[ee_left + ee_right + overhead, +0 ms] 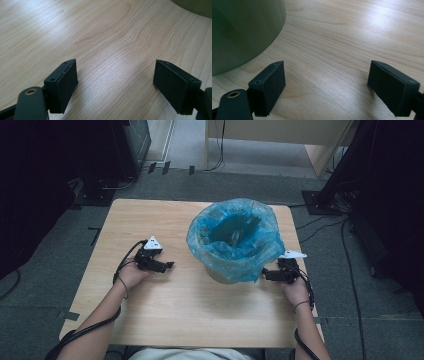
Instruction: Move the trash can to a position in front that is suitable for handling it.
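Bin [235, 240] between left gripper [167, 266] and right gripper [265, 274], both wide open, empty.

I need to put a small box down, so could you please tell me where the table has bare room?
The table is bare left of the lined bin and along the near edge between the forearms. It is tight beside the bin's right, where the right tool sits.

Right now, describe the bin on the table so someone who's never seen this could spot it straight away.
Start from the light wooden table; on its far right part stands a round bin. The right hand-held gripper lies close beside its base, the left hand-held gripper farther off. A crinkled blue plastic liner folded over its rim sets it apart.
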